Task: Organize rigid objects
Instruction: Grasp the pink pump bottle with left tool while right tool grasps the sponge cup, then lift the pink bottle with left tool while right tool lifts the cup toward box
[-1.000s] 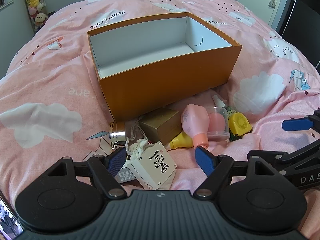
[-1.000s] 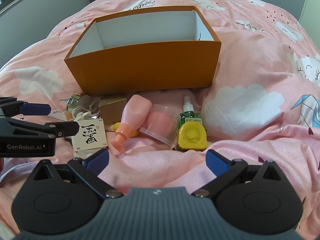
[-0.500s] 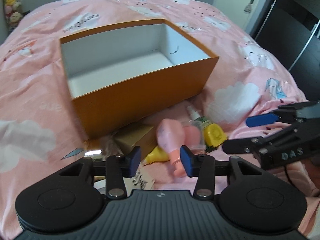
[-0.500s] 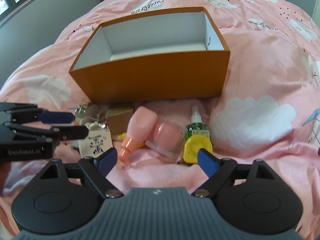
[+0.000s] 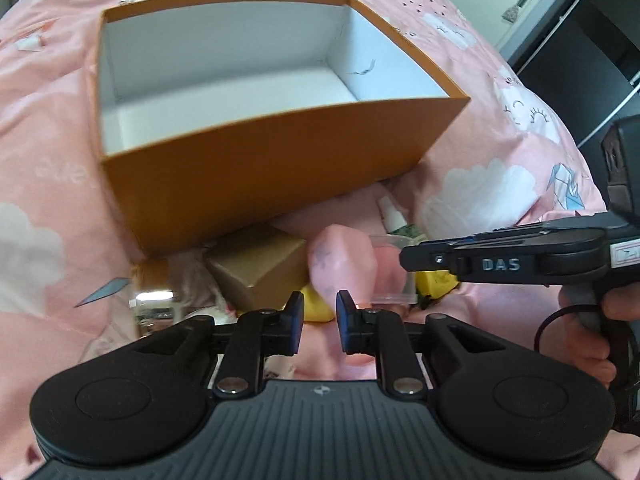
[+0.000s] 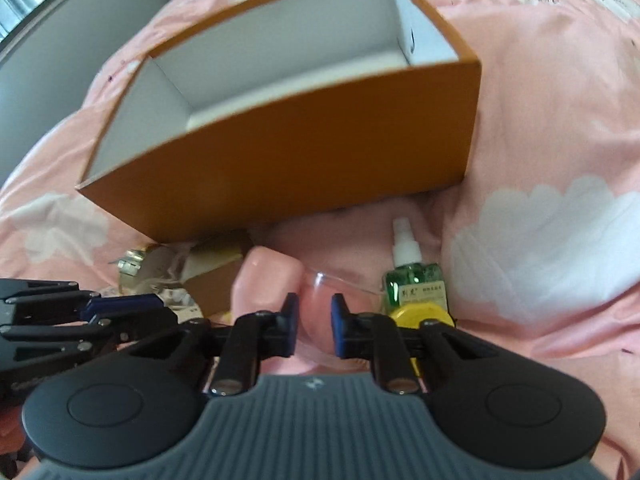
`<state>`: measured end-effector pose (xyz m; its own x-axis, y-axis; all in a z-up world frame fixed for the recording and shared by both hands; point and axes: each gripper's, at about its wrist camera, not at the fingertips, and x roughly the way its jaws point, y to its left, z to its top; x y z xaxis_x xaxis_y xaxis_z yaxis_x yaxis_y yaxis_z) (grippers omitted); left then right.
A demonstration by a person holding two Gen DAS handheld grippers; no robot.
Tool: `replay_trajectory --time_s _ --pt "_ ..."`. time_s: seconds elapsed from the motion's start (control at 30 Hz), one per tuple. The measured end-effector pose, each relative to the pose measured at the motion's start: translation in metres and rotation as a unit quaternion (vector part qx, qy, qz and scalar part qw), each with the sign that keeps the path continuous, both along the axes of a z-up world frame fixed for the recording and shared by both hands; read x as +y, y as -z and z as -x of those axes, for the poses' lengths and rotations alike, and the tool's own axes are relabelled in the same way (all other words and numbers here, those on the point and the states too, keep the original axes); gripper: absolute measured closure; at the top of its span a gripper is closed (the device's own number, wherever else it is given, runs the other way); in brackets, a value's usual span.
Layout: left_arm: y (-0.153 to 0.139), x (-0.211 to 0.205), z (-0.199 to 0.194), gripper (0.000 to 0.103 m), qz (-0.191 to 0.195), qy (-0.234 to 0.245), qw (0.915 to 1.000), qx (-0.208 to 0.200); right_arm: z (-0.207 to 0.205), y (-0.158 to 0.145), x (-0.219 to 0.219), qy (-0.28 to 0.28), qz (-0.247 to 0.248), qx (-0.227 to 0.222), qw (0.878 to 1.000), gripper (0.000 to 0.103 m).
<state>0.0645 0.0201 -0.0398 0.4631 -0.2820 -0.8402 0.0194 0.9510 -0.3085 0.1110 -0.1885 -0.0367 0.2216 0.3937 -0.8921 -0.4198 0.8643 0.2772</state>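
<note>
Change: both hand-held grippers have gone from wide open to clenched within the last second, and both have dropped closer to the pile in front of the orange box (image 5: 280, 184).
Left hand-held gripper (image 5: 319, 322): jaws drawn in close, with the narrow end of the pink bottle (image 5: 344, 264) running down between the pads. It looks like a grasp, though the contact itself is blurred.
Right hand-held gripper (image 6: 314, 324): jaws equally narrow, set astride the wall of the clear cup (image 6: 348, 300) lying on its side. It seems pinched by its rim.
Objects: the bottle and cup lie side by side on the bed (image 5: 500, 200), just in front of the box's near wall. The brown carton (image 5: 256, 268) is to their left, and the green spray bottle (image 6: 414, 280) and yellow piece (image 6: 416, 312) to their right.
Box: open, white inside, nothing in it yet.
Meaning: the reach is over and two picks have begun at once — lifting and carrying over the near wall is what remains.
Risk: the two grippers sit very near each other, so rising together could knock bottle against cup.
</note>
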Motion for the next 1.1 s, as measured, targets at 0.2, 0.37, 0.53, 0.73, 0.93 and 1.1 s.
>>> replay_trajectory --time_s 0.2,0.37,0.53,0.73,0.93,1.1 --pt "0.014 -0.028 -0.014 0.052 -0.013 0.046 0.9987 0.016 -0.002 0.011 -0.015 0.022 0.016 0.003 1.0 0.072" --pt "0.028 -0.04 -0.026 0.047 -0.042 0.058 0.9969 0.032 0.002 0.018 -0.019 0.021 0.008 0.01 1.0 0.059" --pt "0.037 -0.042 -0.029 0.056 -0.048 0.062 0.9953 0.057 0.004 0.018 -0.016 0.018 0.008 0.004 1.0 0.058" --pt "0.038 -0.039 -0.027 0.073 -0.045 0.054 0.9958 0.06 0.004 0.018 -0.013 0.011 0.003 0.003 1.0 0.048" --pt "0.023 -0.026 -0.015 0.074 -0.032 0.037 0.9977 0.048 0.004 0.02 -0.014 0.008 -0.016 0.025 1.0 0.048" --pt "0.008 -0.015 -0.001 0.074 -0.018 0.018 0.9992 0.031 0.007 0.026 -0.003 -0.007 0.0 0.025 1.0 0.041"
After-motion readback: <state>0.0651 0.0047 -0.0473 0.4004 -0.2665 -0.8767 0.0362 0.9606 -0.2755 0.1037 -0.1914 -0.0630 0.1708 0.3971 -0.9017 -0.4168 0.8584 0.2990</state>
